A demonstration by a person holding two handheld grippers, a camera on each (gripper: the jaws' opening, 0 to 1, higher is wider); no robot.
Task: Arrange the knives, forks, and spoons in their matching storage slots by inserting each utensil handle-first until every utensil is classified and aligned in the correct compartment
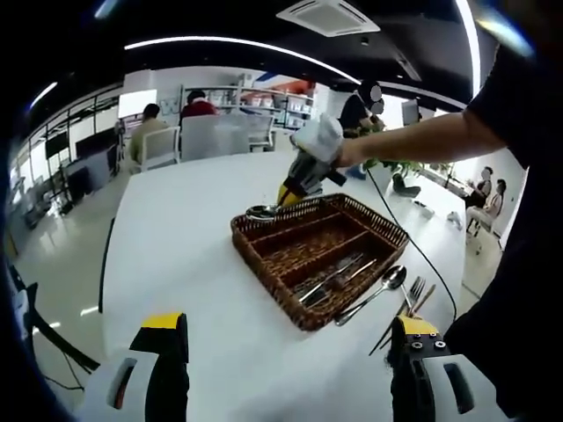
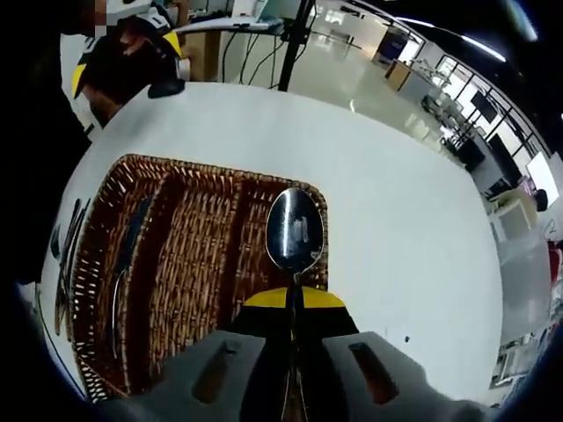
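Big white table (image 1: 189, 264) here, glossy top. A brown wicker tray (image 1: 264, 251) sits on it toward one edge — and right beside the tray, on that edge side, a spoon (image 1: 374, 294) and some forks (image 1: 412, 294) lie straight on the tabletop.

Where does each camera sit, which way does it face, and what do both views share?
Left gripper view: rides on the open left gripper, facing across the white table to the wicker tray; the person's arm shows.
Right gripper view: rides on the right gripper, above the tray, jaws shut on a spoon.
Shared: tray, table, spoon, both grippers.
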